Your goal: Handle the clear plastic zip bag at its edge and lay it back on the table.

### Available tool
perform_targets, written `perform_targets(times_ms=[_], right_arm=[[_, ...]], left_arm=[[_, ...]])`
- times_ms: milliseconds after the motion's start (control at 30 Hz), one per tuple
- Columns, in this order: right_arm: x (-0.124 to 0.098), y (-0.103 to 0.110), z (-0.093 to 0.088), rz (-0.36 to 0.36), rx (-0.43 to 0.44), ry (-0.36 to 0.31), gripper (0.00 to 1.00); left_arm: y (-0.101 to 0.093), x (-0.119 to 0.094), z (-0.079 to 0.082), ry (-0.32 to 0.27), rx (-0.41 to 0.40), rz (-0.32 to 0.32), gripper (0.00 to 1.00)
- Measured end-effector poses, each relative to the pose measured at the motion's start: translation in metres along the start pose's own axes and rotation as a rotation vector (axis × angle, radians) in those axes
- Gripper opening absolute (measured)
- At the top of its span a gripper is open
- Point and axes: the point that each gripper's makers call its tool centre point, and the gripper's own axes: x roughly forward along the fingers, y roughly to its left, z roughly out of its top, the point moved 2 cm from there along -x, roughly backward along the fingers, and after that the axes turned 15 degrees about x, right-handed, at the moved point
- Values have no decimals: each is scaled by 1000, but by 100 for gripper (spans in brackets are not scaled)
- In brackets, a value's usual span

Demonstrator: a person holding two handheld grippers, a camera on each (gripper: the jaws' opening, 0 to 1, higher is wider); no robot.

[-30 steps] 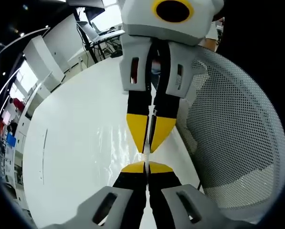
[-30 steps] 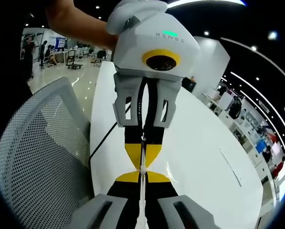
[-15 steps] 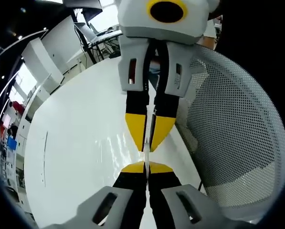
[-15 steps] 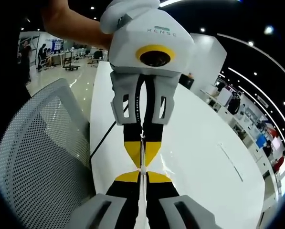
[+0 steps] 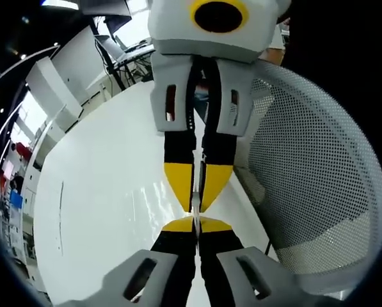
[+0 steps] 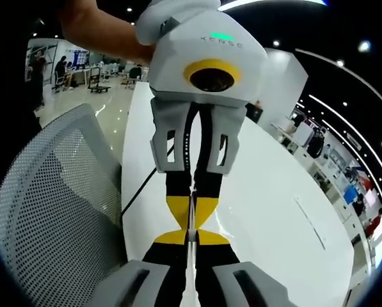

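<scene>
My left gripper (image 5: 196, 220) and right gripper (image 5: 196, 206) met tip to tip, both clamped on the zip bag (image 5: 153, 198) edge; bag hung table-side (image 5: 95, 166).

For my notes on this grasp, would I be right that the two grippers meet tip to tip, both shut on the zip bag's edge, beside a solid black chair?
Nearly right, but the chair is wrong: it is white perforated mesh, as both the left gripper view and the right gripper view show. The left gripper and right gripper do meet tip to tip, both shut on the zip bag's edge above the white table.
</scene>
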Motion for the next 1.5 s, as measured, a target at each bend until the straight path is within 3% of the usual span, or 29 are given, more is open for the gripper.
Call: perform_targets(times_ms=[667,1033,1500], right_arm=[[5,-4,-7,-10,31,35,0],[4,-6,-10,-12,39,34,0],[4,-5,-11,-12,35,34,0]], left_arm=[[3,-10,5,69,32,16,0],[3,-8,6,62,75,10,0],[2,-7,4,52,43,15,0]])
